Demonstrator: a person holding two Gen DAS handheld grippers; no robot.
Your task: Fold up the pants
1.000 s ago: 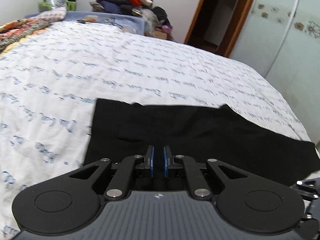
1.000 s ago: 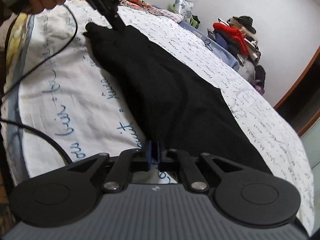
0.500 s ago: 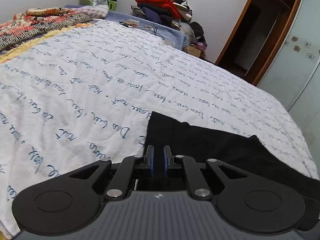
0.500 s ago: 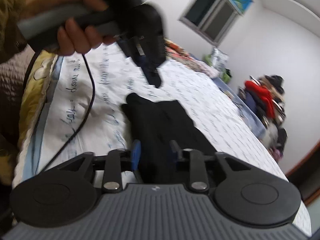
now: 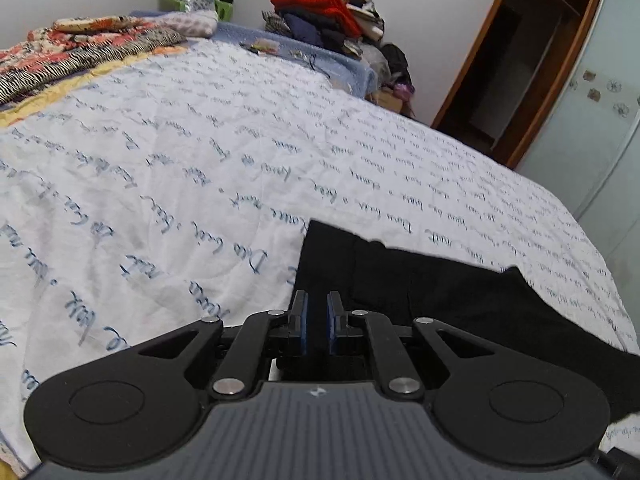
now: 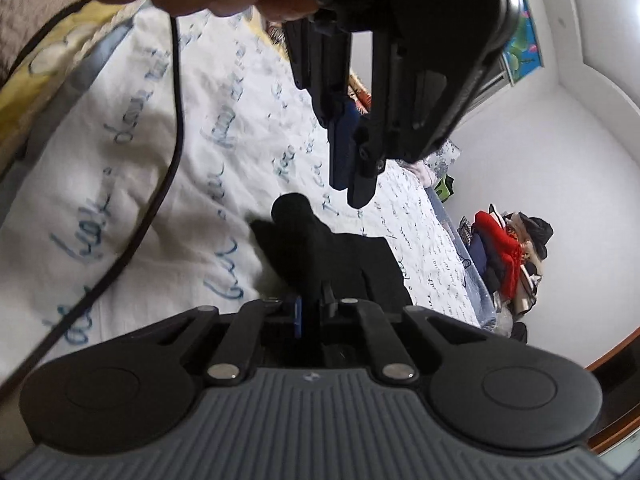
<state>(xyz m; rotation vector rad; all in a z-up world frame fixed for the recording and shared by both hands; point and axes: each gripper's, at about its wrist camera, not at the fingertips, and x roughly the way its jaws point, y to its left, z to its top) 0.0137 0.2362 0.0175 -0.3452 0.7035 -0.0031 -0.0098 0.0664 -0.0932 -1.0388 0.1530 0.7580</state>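
Observation:
Black pants (image 5: 440, 296) lie flat on the white bedspread with blue script (image 5: 200, 152). My left gripper (image 5: 316, 320) hovers above the pants' near left corner, its blue pads close together with a narrow gap and nothing between them. In the right wrist view the pants (image 6: 336, 256) lie folded, a bunched corner pointing away. My right gripper (image 6: 310, 312) sits low over the fabric, its jaws slightly apart; black cloth lies in the gap. The left gripper (image 6: 356, 168) hangs in the air above the pants, held by a hand.
A pile of clothes (image 5: 332, 16) stands at the far end of the bed, patterned blankets (image 5: 80, 48) at the far left. A wooden doorway (image 5: 516, 80) and a wardrobe are on the right. A black cable (image 6: 160, 160) crosses the bedspread on the left.
Both grippers have lifted and drawn back from the pants. The right gripper has opened slightly from shut. The left gripper has swung up close in front of the right camera.

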